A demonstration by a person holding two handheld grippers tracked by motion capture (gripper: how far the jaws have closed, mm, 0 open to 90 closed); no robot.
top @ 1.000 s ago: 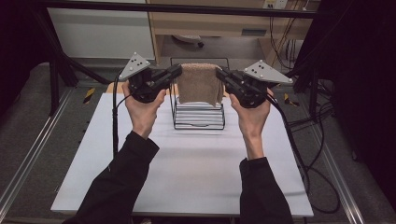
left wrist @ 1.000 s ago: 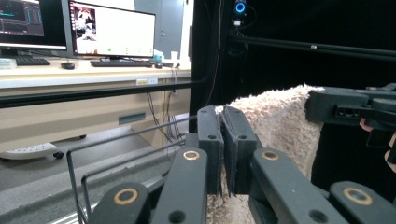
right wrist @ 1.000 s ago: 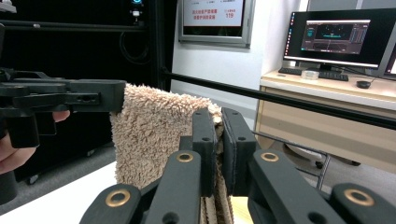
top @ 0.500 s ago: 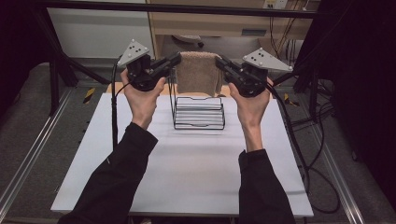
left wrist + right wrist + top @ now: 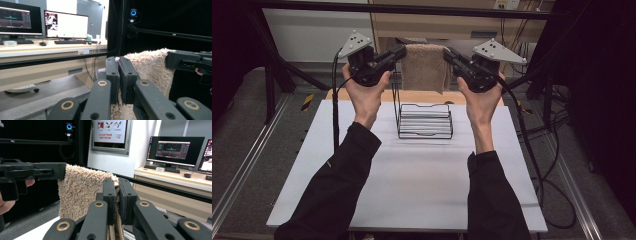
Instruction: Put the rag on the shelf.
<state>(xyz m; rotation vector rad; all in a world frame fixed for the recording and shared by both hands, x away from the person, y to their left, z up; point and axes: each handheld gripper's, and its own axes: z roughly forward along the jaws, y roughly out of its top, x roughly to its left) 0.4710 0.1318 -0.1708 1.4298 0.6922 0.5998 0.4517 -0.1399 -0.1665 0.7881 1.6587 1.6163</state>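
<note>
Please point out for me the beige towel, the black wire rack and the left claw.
beige towel [image 5: 424, 67]: high view, middle of the hanging cloth.
black wire rack [image 5: 425, 121]: high view, its base wires.
left claw [image 5: 119, 75]: left gripper view, between the tips shut on the towel's edge.

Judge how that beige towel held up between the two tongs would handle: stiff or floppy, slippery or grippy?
Likely floppy: the towel hangs limp below both pinched top corners. Probably light, since the left tongs and right tongs hold it by thin edges alone. Its fluffy pile probably resists slipping.
</note>
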